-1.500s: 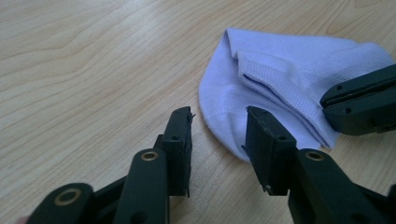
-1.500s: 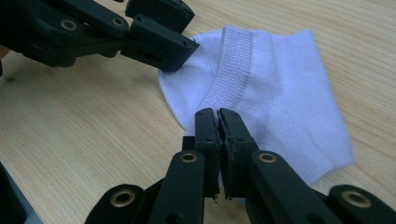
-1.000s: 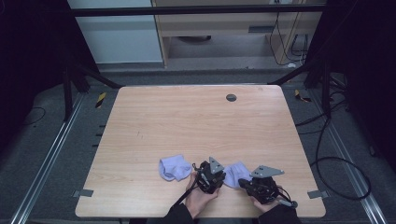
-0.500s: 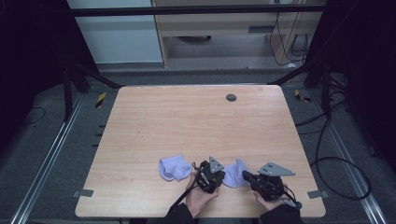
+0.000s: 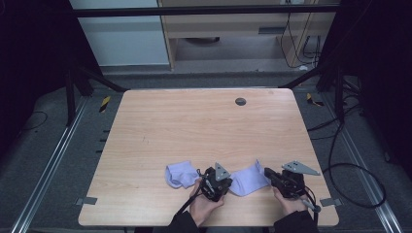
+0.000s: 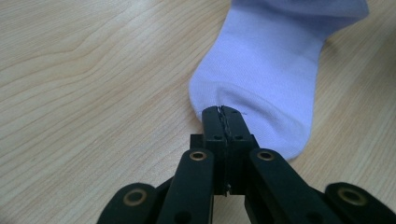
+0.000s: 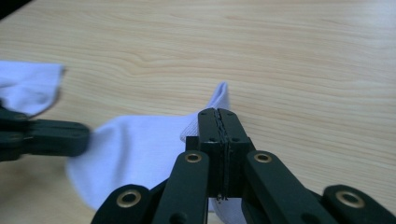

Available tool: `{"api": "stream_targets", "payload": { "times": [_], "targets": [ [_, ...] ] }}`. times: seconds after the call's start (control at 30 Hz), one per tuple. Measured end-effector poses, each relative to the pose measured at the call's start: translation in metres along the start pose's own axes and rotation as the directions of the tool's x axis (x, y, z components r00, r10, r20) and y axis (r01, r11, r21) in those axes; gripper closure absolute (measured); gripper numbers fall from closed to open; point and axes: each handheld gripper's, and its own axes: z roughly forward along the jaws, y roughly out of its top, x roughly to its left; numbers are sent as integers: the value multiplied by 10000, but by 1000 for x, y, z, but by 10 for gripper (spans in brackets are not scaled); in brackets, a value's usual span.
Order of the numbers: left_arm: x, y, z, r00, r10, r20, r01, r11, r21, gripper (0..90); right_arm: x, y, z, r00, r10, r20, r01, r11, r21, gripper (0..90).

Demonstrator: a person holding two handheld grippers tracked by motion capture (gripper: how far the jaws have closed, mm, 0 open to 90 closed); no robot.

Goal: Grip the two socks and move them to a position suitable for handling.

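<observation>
Socks lie near the table's (image 5: 204,126) front edge. Left gripper (image 6: 221,111) has just closed and pinches the toe end of the right-hand sock (image 5: 248,179); right gripper (image 7: 217,113) is clamped on its cuff edge. The other sock (image 5: 179,174) lies crumpled just left.

Near front edge of desk (image 5: 204,126): two pale lilac socks. Left sock (image 5: 179,174) bunched, lying free just left of left tool (image 5: 214,183). Right sock (image 5: 248,177) stretched between left tool and right tool (image 5: 270,174), one at each end. Dark round disc (image 5: 240,101) near far edge.
</observation>
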Motion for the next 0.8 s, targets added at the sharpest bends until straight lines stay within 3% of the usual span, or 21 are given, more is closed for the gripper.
{"api": "stream_targets", "payload": {
  "times": [0.07,0.13,0.23,0.47,0.67,0.8],
  "targets": [
    [0,0,0,10000,-16,4,16,10000,2,894,-7,0,3,9993,93,370,-98,9999,140,890],
    [0,0,0,10000,-10,-10,10,10000,-16,894,-12,0,5,9961,-203,857,180,9995,271,871],
    [0,0,0,10000,21,-58,-21,10000,-24,894,-17,0,5,9917,-365,1237,350,9993,143,815],
    [1,0,1,10000,-14,-92,14,10000,-38,893,-18,1,3,9862,-828,1437,859,9962,-150,703],
    [1,0,2,9999,-59,-111,58,10000,-36,893,-17,3,0,9867,-861,1376,933,9945,-466,668],
    [1,0,3,9998,-67,-181,67,10000,-28,893,-18,1,7,9866,-1033,1264,1028,9946,103,644]
  ]
}}
